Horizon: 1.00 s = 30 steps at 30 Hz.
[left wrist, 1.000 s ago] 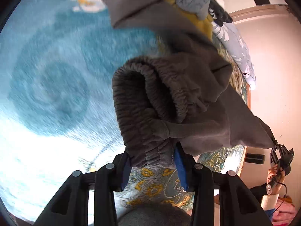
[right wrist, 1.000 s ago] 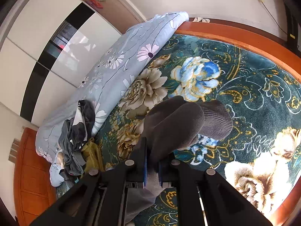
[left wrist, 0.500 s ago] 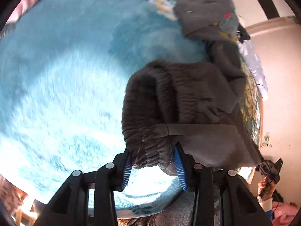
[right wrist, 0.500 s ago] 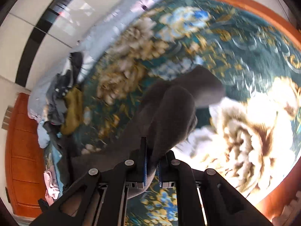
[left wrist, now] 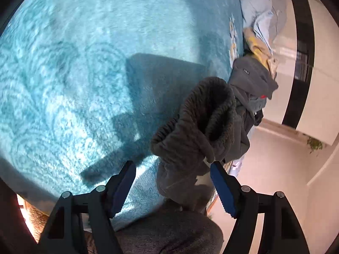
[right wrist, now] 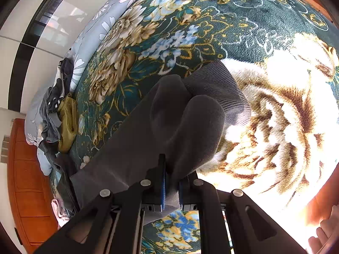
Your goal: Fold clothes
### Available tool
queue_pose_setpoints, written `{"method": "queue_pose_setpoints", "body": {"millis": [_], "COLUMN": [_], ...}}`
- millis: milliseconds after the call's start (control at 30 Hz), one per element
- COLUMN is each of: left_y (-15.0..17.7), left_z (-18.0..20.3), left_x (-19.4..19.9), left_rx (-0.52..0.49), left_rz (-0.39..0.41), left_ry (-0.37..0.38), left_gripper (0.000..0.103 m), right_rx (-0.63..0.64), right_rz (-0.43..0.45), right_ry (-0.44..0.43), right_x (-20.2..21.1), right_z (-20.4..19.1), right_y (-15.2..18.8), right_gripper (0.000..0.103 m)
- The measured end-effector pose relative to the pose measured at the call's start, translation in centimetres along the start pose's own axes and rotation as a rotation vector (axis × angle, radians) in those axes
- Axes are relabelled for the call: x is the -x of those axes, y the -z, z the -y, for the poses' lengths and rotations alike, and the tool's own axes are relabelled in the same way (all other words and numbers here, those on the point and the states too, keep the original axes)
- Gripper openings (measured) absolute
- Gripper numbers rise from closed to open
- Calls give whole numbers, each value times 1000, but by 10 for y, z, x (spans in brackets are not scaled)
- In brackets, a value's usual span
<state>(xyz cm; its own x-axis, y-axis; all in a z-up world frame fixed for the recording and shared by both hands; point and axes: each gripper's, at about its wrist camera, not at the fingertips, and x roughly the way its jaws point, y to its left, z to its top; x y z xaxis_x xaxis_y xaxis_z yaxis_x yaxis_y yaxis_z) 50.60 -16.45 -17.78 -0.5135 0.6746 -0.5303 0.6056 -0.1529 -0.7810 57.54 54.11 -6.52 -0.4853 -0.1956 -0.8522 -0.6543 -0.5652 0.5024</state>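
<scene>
I see a bed under a dark floral blanket (right wrist: 243,25), sunlit near its wooden frame (right wrist: 31,169), with a glossy black-and-white wardrobe (right wrist: 42,31) beyond the bed.

Turquoise plush blanket (left wrist: 89,67): spread ahead and left of the left claw. Dark green floral blanket (right wrist: 243,21): beneath and beyond the right claw. Pale flowered quilt (right wrist: 99,27): far left of it. Orange wooden panel (right wrist: 29,180), possibly a headboard: lower left.
</scene>
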Motion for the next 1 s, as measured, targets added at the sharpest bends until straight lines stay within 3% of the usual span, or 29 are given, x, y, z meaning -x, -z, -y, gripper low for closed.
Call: {"method": "queue_pose_setpoints", "body": {"millis": [100, 200, 267, 300, 400, 533, 633, 733, 800, 867, 967, 1000], "left_y": [-1, -3, 1, 2, 1, -18, -14, 0, 4, -1, -19, -23], "left_z": [-1, 1, -3, 0, 13, 83, 162, 203, 198, 161, 79, 61], "left_x": [-7, -4, 7, 9, 24, 34, 66, 105, 121, 122, 103, 99], "left_rx": [56, 25, -31, -56, -135, -276, -471, -629, -681, -670, -564, -526], "left_rz": [49, 53, 63, 72, 93, 137, 216, 289, 320, 317, 265, 255], "left_ry": [63, 7, -66, -95, -176, -228, -164, -74, -77, -159, -369, -392], "left_gripper": [76, 74, 52, 51, 31, 18, 17, 17, 17, 17, 17, 17], "right_rx": [-1, -9, -16, -20, -11, 8, 71, 163, 202, 220, 170, 148], "right_rz": [3, 9, 11, 12, 10, 23, 69, 146, 191, 189, 52, 11], "right_ry": [-9, -22, -30, -33, -23, -30, -140, -269, -315, -279, -133, -95], "right_x": [1, 4, 5, 6, 8, 13, 35, 68, 83, 76, 26, 9], "right_z": [-2, -5, -6, -7, -14, -38, -74, -107, -113, -99, -56, -42], "right_y": [2, 5, 7, 8, 8, -4, -16, -17, -9, 5, 28, 36], "right_gripper": [10, 10, 10, 10, 10, 9, 9, 9, 9, 9, 9, 9]}}
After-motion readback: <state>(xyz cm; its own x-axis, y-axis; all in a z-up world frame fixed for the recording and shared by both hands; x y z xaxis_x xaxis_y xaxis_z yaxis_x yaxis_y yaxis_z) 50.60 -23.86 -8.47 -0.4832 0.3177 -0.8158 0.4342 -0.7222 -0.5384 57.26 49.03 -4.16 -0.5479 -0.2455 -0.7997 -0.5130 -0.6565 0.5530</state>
